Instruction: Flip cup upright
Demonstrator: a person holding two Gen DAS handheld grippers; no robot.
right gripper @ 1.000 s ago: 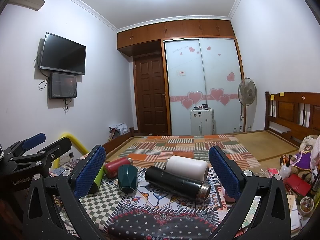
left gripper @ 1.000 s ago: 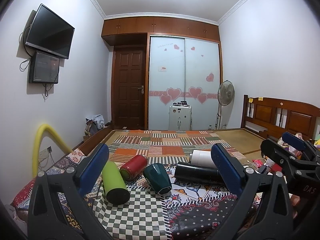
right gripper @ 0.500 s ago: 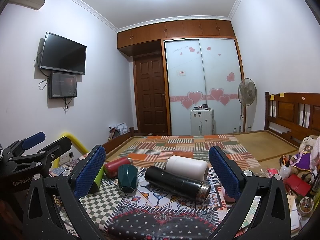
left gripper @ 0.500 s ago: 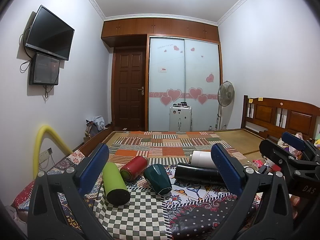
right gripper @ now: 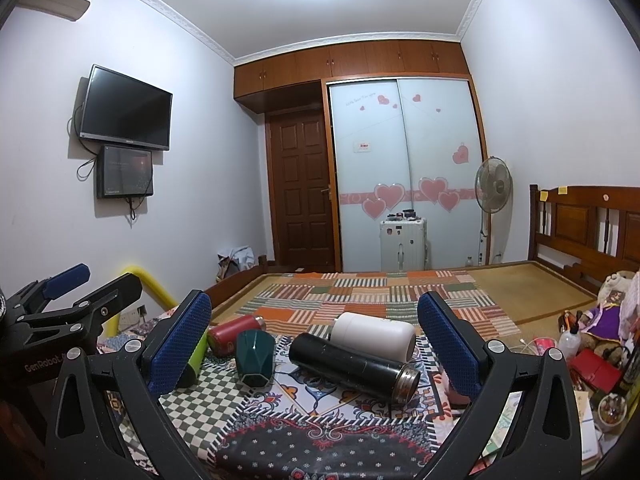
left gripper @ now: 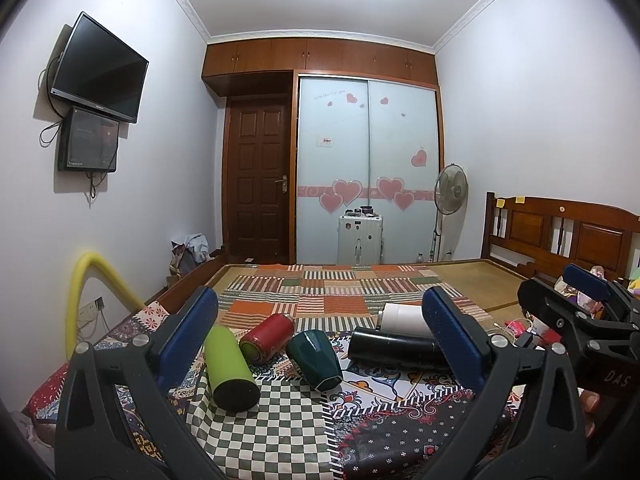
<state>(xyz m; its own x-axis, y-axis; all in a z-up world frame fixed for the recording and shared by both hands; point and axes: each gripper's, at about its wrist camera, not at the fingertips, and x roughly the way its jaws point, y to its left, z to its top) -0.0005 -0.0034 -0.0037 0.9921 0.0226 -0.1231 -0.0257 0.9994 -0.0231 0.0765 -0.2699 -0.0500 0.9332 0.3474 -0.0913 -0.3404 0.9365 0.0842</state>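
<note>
Your target was a dark green faceted cup, glossy, with angular geometric panels, lying on its side on the patterned bedspread. It tapered toward its base, which pointed toward you in both views.

You held your left gripper wide apart and empty above the bedspread, and the cup lay ahead of it, roughly centred between its 2 blue pads. Your right gripper was just as wide and empty; from it the cup sat ahead and toward the left finger, apart from both pads.

Around the cup you had 4 other vessels, all on their sides: 1 lime green bottle and 1 red bottle to the left of the cup, then 1 black flask just to the right of the cup, and 1 white bottle behind that flask. The red bottle lay just beside the cup; you could not tell whether they touched.
</note>
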